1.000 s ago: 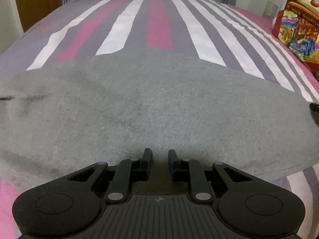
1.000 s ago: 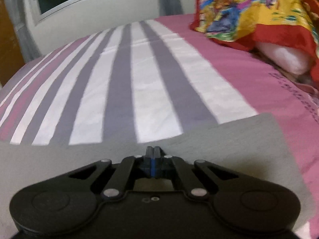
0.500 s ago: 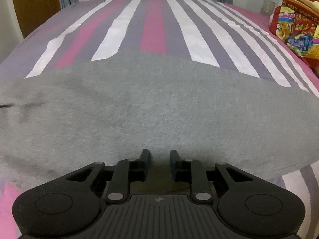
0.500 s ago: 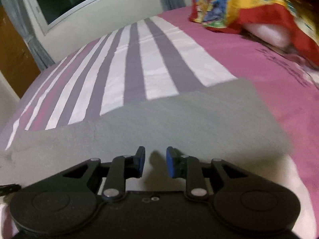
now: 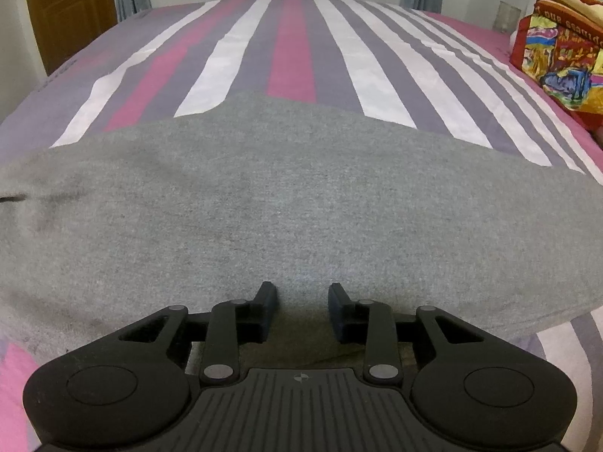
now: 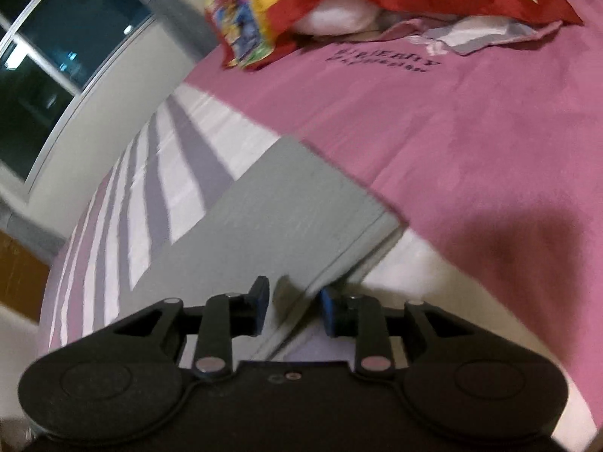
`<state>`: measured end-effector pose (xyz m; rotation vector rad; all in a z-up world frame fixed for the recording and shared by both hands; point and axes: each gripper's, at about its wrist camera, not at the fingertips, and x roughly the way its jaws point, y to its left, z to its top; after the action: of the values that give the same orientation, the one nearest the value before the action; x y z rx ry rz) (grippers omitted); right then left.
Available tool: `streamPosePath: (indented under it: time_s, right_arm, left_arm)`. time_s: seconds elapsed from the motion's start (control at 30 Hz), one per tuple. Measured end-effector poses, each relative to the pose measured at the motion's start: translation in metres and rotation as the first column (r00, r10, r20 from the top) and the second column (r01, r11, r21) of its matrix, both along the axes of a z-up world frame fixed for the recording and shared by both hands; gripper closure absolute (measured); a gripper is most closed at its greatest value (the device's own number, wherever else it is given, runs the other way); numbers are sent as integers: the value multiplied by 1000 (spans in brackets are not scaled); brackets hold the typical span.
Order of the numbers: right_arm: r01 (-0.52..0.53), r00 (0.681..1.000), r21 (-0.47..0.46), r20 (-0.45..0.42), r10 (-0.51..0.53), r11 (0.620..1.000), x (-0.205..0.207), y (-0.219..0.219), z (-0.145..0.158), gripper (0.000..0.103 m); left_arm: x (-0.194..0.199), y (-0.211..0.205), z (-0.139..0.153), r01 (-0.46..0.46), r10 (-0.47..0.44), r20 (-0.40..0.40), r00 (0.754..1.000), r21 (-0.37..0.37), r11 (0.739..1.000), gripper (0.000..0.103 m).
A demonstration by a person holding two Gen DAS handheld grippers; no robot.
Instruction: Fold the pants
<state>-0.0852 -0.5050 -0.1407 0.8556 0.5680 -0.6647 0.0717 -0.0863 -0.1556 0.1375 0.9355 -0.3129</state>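
Grey pants (image 5: 286,203) lie flat across the striped bed, folded lengthwise. My left gripper (image 5: 302,303) is open and empty, low over the pants' near edge. In the right wrist view the pants' leg end (image 6: 294,203) shows as a grey layered strip, its hem edge running diagonally between my fingers. My right gripper (image 6: 292,307) is open, tilted, with the hem edge in the gap between the jaws; nothing is held.
The bed sheet (image 5: 290,49) has pink, purple and white stripes. A colourful pillow (image 5: 565,60) sits at the right; it also shows in the right wrist view (image 6: 339,3). A wooden door (image 5: 68,7) and a window (image 6: 45,64) are beyond the bed.
My right gripper went from shut to open, then swung and tilted to the right end of the pants. My left gripper opened a little wider and rose slightly.
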Motion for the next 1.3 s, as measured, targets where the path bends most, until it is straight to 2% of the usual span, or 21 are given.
streamPosePath:
  time_s: [0.07,0.13,0.17,0.27,0.37,0.43,0.5,0.53,0.63,0.7,0.87,0.93,1.03,1.13,1.23,1.3]
  right_arm:
    - [12,1000,13,9,-12,1000,6,-8,-7,85]
    - [14,1000,7,19,-14,1000,12,-7,-6,98]
    - [6,1000,-17,19,-6,1000,14,-5,1,98]
    - [-97,993,-210,42,109,973,33,13,48,98]
    - [-130,974,-327,136,183,936,39,24,94,99]
    - [-138,968,-380,144,205,915,37,23,104,99]
    - [-134,983,-334,78,169,933,36,11,85,99]
    - [-133,989,-310,19,146,941,36,7,70,98]
    - [-139,988,-213,-102,120,967,31,-2,27,98]
    - [-126,985,-210,-140,98,969,26,-5,14,94]
    - [-90,991,-147,-111,74,985,12,-13,15,83]
    - [-83,992,-134,-106,69,987,4,-11,18,82]
    - [-56,997,-55,-56,53,997,-6,-10,12,73]
    - [-31,999,-45,-8,31,998,-6,-6,11,77]
    - [-29,1000,-27,-5,29,999,4,-6,8,81]
    - [-37,999,-43,-11,37,998,9,-3,8,91]
  left_arm:
    - [0,-1,0,0,0,1,1000,4,1000,70]
    - [1,-2,0,1,-1,0,1000,6,1000,70]
    - [1,-2,0,2,-2,-1,1000,7,1000,70]
    - [3,-3,1,4,-4,-4,1000,13,1000,69]
    - [3,-3,0,2,-2,-5,1000,13,1000,69]
    - [2,-3,1,-3,3,-3,1000,9,1000,68]
    - [2,-2,0,-8,8,-2,1000,9,1000,68]
    - [1,-3,0,-8,8,-1,1000,11,1000,68]
    - [0,-4,-1,-4,4,2,1000,19,1000,67]
    - [1,-4,-1,-3,3,1,1000,21,1000,67]
    - [0,-3,0,-7,7,2,1000,22,1000,66]
    - [0,-4,1,-10,10,2,1000,26,1000,66]
    - [-1,-7,3,-10,10,6,1000,37,999,66]
    - [-2,-8,3,-7,6,5,1000,37,999,65]
    - [-1,-5,3,-11,11,5,1000,30,999,64]
    - [-1,-4,2,-14,14,6,1000,29,999,62]
